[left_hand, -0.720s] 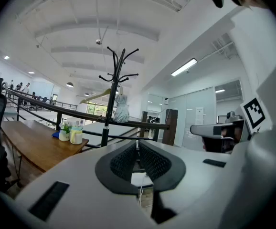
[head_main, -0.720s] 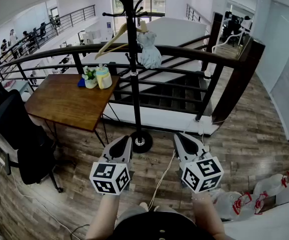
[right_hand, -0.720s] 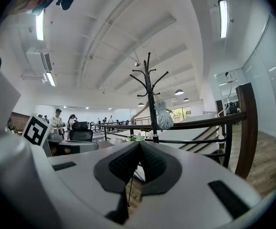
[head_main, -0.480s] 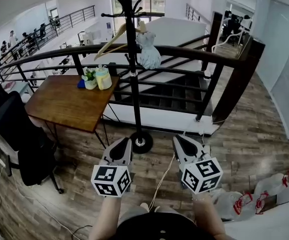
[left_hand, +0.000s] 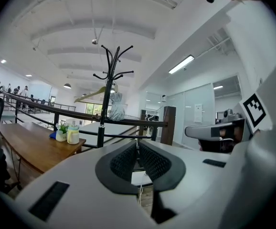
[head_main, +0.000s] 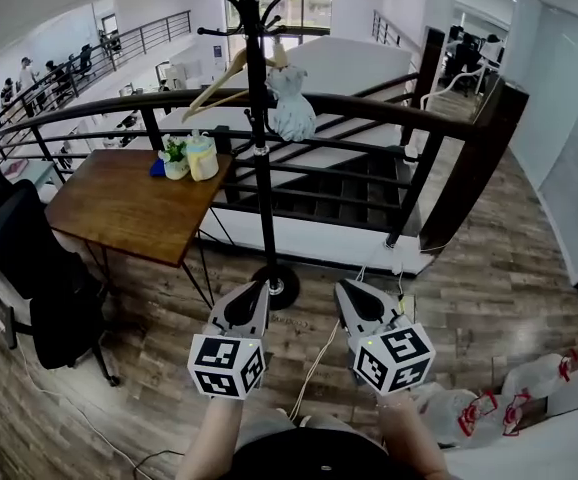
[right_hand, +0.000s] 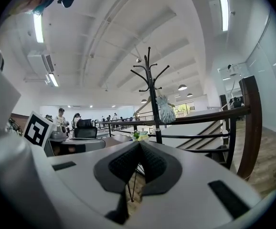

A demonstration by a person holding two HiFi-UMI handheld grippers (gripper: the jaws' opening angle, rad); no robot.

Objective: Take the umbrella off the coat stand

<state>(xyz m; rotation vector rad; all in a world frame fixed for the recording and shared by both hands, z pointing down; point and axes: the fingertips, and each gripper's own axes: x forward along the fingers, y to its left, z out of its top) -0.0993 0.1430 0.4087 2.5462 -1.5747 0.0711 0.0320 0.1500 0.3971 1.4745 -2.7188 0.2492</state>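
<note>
Both tools are being held low and roughly level in front of the person. The left gripper (head_main: pixel 253 290) is sitting clenched, pads meeting with nothing between them; the right gripper (head_main: pixel 343 290) is likewise pressed closed and carrying nothing. Their tips are pointing toward the round base (head_main: pixel 277 286) of the coat stand (head_main: pixel 261 168), which is standing on the wood floor just beyond them, between the two tools.

Judgement: the approach step is under way; no reach or grasp is being made yet. The next move is calling for one gripper to be raised well up the pole, its jaws parted, and closed around the umbrella before lifting it clear of its hook.

To the left of the pole, a wooden table (head_main: pixel 119 208) is carrying a small plant and a bottle. A wooden hanger (head_main: pixel 219 83) is hanging from a left-hand hook.

The umbrella (head_main: pixel 292 103), folded and pale, is hanging from an upper hook just right of the pole, in front of the dark railing (head_main: pixel 389 106). It is lying high above and well apart from both grippers, slightly nearer the right one's side.
</note>
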